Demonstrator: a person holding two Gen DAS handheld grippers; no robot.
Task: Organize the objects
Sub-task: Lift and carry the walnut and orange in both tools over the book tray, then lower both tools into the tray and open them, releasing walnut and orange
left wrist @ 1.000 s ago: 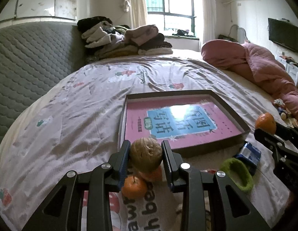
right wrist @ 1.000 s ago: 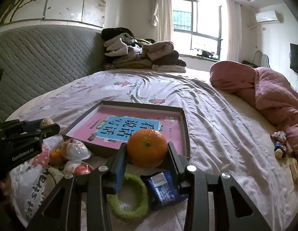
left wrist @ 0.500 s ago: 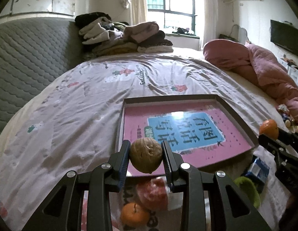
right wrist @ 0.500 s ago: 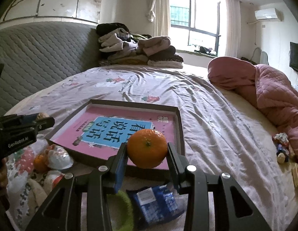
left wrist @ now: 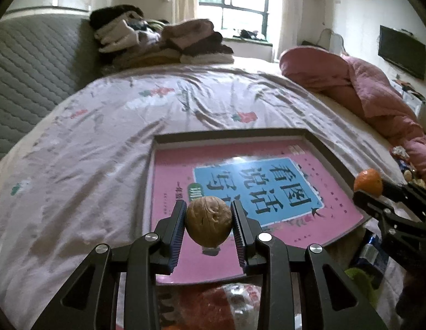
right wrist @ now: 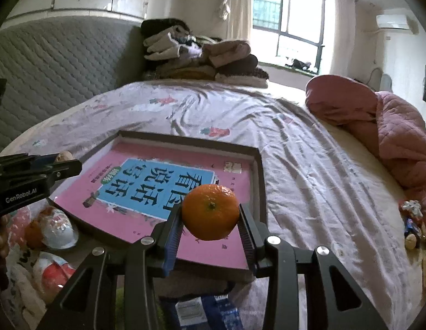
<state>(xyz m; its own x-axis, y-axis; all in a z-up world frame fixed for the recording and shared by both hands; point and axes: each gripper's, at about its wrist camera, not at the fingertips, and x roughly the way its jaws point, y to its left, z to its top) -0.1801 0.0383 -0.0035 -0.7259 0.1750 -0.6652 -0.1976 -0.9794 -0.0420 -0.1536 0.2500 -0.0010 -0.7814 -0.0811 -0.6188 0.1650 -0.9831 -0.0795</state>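
- Left gripper (left wrist: pixel 208 224): jaws partly apart, pads clamped on a walnut (left wrist: pixel 208 225). Walnut hangs over the near left part of the tray (left wrist: pixel 235 135), clear of its floor.
- Right gripper (right wrist: pixel 210 217): jaws a bit wider, pads clamped on an orange (right wrist: pixel 210 212), stem end facing the camera. Orange sits above the tray's near right part, just inside the right rim.
- Each gripper shows in the other's view: left one comes in from the left edge with "GenRobot.AI" printed on its body; right one comes in from the right with the orange at its tip.
- Tray: dark-framed, shallow, flat on the bed sheet (left wrist: pixel 89 143). A pink book (left wrist: pixel 240 192) with a blue title panel in large Chinese characters fills its floor; the small print is unreadable.
- Near the tray's close edge: wrapped snacks (right wrist: pixel 57 228), a small orange fruit, a blue packet (right wrist: pixel 201 312), a green fuzzy ring (left wrist: pixel 360 280). Cluttered there.
- Open room: bare sheet left of and beyond the tray, and to its right up to the pink quilt (right wrist: pixel 378 126).
- Far end: folded clothes stack (left wrist: pixel 163 41) against the grey padded headboard (left wrist: pixel 28 63).
- Few small items at the far right bed edge, too small to identify.
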